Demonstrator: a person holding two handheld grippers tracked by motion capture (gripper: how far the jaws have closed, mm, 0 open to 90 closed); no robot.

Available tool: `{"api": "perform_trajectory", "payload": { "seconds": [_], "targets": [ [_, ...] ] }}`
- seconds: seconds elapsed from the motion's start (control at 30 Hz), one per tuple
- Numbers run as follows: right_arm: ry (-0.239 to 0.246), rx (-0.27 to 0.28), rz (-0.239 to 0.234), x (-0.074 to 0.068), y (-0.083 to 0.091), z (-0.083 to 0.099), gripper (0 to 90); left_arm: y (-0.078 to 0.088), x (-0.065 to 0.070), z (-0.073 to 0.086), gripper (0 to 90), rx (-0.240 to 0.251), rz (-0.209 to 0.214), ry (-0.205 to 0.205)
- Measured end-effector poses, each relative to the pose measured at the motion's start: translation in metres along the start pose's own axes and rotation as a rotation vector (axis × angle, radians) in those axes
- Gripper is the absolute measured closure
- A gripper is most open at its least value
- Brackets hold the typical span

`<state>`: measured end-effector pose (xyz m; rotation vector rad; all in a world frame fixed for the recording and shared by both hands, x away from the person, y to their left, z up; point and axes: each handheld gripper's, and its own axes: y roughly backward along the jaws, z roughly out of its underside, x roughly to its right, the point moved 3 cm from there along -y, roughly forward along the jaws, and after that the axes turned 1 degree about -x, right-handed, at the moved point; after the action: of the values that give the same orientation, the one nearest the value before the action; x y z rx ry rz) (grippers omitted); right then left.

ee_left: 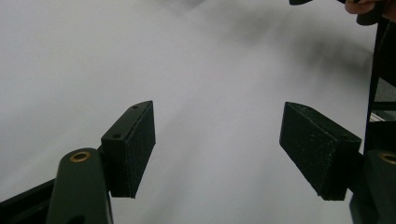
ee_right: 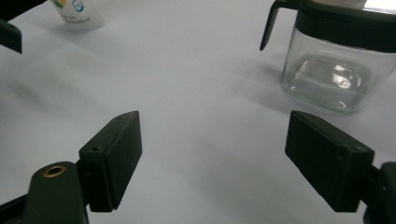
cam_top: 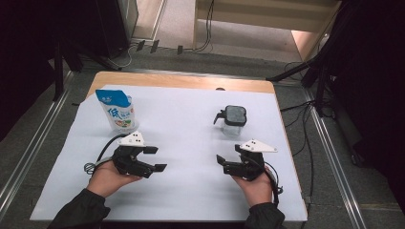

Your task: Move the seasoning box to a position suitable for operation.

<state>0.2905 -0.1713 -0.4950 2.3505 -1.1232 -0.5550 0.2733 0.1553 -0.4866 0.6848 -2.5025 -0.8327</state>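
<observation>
On a table covered with a white sheet (cam_top: 191, 186), nothing appears started: one blue-and-white milk pouch (cam_top: 117, 110) stands upright at far left, untouched. Nearer the person, the left gripper (cam_top: 157, 159) rests with jaws wide apart, empty. The right gripper (cam_top: 227, 155) is likewise spread and empty. Just beyond it stands one clear glass jug (cam_top: 234, 122), black lid on.
</observation>
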Motion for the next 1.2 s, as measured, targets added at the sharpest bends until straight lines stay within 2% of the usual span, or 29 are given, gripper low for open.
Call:
{"api": "perform_trajectory", "payload": {
  "seconds": [0.07,0.2,0.37,0.4,0.43,0.5,0.57,0.63,0.73,0.8,0.9,0.93,1.0,1.07,1.2],
  "targets": [
    [-0.011,0.004,0.002,0.002,0.0,0.0,18.7,0.001,-0.002,-0.001,27.7,0.012,-0.002,0.027],
    [-0.031,0.011,0.012,0.005,0.0,-0.002,18.4,0.003,-0.006,-0.001,25.3,0.026,-0.015,0.035],
    [-0.039,0.009,0.023,0.007,-0.001,-0.003,17.7,0.004,-0.007,0.0,24.0,0.023,0.001,0.051],
    [-0.043,-0.009,0.064,0.01,-0.003,-0.002,15.0,0.004,-0.007,0.0,24.2,0.023,0.004,0.059],
    [-0.048,-0.011,0.08,0.011,-0.005,-0.001,14.8,0.004,-0.007,0.0,24.3,0.018,0.005,0.062],
    [-0.071,-0.011,0.093,0.014,-0.008,-0.001,14.8,0.004,-0.008,0.0,24.3,0.02,0.004,0.059],
    [-0.099,-0.007,0.081,0.016,-0.01,-0.002,14.8,0.004,-0.009,0.0,24.4,0.025,-0.004,0.058],
    [-0.106,0.002,0.078,0.017,-0.012,-0.003,14.8,0.004,-0.01,0.0,24.6,0.017,-0.005,0.054],
    [-0.112,-0.01,0.116,0.021,-0.015,-0.002,14.6,0.003,-0.011,0.001,23.0,0.003,-0.027,0.053],
    [-0.128,-0.011,0.13,0.023,-0.018,-0.003,14.5,0.004,-0.011,0.0,21.1,0.012,-0.013,0.062],
    [-0.128,-0.01,0.131,0.026,-0.02,-0.006,14.4,0.005,-0.009,0.0,19.6,0.029,0.005,0.06],
    [-0.119,-0.012,0.146,0.031,-0.023,-0.007,14.3,0.005,-0.008,0.0,18.4,0.023,0.003,0.057],
    [-0.133,-0.019,0.159,0.037,-0.026,-0.008,14.3,0.005,-0.009,0.001,16.7,0.022,-0.013,0.061],
    [-0.156,-0.028,0.169,0.043,-0.03,-0.009,14.3,0.007,-0.01,0.002,15.7,0.034,0.003,0.072],
    [-0.192,-0.001,0.177,0.052,-0.036,-0.014,12.2,0.01,-0.008,0.004,15.0,0.044,0.001,0.074]
  ]
}}
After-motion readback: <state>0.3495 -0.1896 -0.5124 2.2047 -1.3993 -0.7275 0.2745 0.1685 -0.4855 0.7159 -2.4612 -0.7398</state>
